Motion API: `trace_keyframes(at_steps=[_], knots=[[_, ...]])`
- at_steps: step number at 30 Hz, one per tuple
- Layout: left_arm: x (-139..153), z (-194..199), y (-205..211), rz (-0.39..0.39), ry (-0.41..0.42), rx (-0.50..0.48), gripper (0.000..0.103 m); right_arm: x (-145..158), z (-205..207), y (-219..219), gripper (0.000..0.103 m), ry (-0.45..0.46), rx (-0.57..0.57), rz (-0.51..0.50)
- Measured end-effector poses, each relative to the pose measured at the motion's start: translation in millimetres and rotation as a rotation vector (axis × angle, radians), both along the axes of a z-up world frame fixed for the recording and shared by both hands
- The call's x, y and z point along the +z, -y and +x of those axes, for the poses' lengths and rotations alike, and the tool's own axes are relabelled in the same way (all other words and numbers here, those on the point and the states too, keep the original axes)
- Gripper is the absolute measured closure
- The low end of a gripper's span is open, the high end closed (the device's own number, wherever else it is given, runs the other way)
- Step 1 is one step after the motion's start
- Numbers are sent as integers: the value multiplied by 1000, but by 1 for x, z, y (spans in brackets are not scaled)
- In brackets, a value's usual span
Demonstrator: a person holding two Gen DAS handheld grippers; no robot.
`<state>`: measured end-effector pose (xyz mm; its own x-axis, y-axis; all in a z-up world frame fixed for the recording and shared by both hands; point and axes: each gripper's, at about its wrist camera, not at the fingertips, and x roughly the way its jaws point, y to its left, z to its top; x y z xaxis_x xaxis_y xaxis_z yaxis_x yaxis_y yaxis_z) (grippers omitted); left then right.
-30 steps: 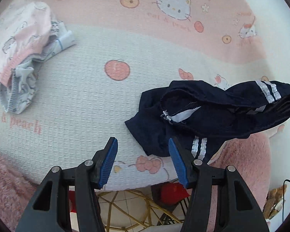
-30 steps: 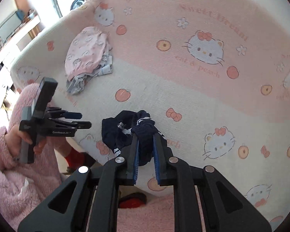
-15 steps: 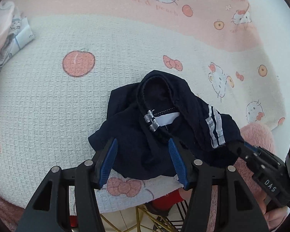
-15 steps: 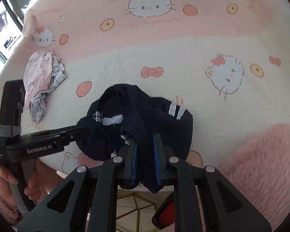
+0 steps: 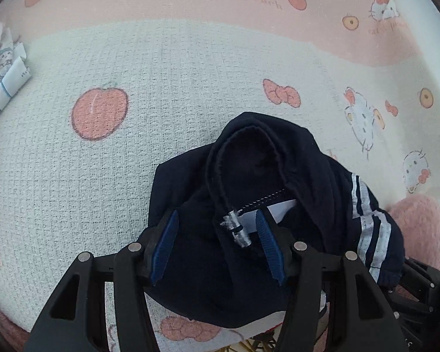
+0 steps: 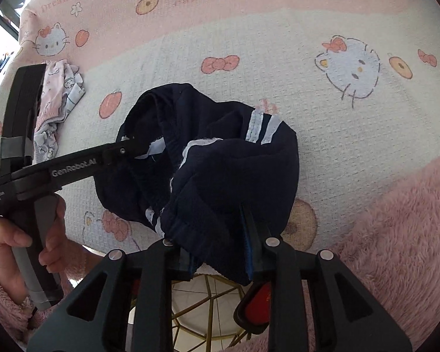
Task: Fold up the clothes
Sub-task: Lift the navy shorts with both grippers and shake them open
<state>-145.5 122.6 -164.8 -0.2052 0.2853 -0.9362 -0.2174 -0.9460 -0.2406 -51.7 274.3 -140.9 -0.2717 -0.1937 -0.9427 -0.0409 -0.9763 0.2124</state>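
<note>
A crumpled navy garment (image 5: 249, 170) with white side stripes and a silver-tipped drawstring lies near the front edge of the cartoon-cat blanket (image 5: 190, 73). My left gripper (image 5: 217, 246) straddles its waistband. Its jaws are closing, and the blue pads stand apart from the cloth between them. In the right wrist view the same garment (image 6: 220, 161) is bunched in front of my right gripper (image 6: 218, 252). Those jaws are opening, with a fold of navy cloth lying loosely between them and draping over the left finger. The left gripper (image 6: 132, 146) reaches into the waistband from the left, held by a hand (image 6: 11, 234).
A small pile of pink and pale printed clothes (image 6: 58, 96) sits at the far left of the blanket (image 6: 278, 73). A fluffy pink sleeve (image 6: 396, 220) fills the right foreground. Below the front edge are tiled floor, a gold wire frame (image 6: 208, 299) and a red object (image 6: 258, 302).
The right gripper came down and laid the navy garment on the blanket, and its jaws have widened. The left gripper moved over the waistband, and its jaws have narrowed.
</note>
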Motion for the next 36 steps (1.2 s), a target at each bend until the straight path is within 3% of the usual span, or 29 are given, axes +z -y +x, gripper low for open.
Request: trace_keyframes(at_steps=[1, 2, 5, 9, 13, 18, 20, 21, 23, 26, 30, 33, 36], knots=[[2, 2, -3, -38, -20, -19, 87, 0, 0, 3, 82, -4, 10, 0], [5, 4, -6, -73, -36, -45, 94, 3, 0, 6, 86, -16, 23, 8], [32, 12, 4, -63, -87, -73, 97, 10, 2, 15, 89, -51, 62, 29], [96, 17, 43, -9, -192, -42, 97, 35, -3, 16, 91, -124, 86, 25], [177, 19, 82, 36, -357, -8, 97, 93, -14, 15, 91, -261, 89, 61], [275, 57, 128, 115, -615, 58, 97, 190, -3, 7, 91, -518, 35, 38], [282, 68, 146, 128, -621, 100, 97, 221, 8, 3, 91, -606, 3, 34], [272, 69, 152, 122, -595, 115, 97, 225, 12, 3, 91, -614, -3, 41], [251, 71, 163, 112, -539, 143, 97, 214, 11, 5, 90, -561, 14, 27], [207, 73, 168, 118, -409, 159, 97, 159, -8, 23, 89, -356, 75, -30], [181, 86, 160, 107, -386, 151, 97, 103, -8, 63, 85, -216, 193, -122], [183, 93, 161, 115, -397, 149, 97, 74, -12, 94, 82, -144, 266, -122], [186, 106, 168, 126, -398, 167, 97, 59, -19, 111, 70, -119, 323, -107]])
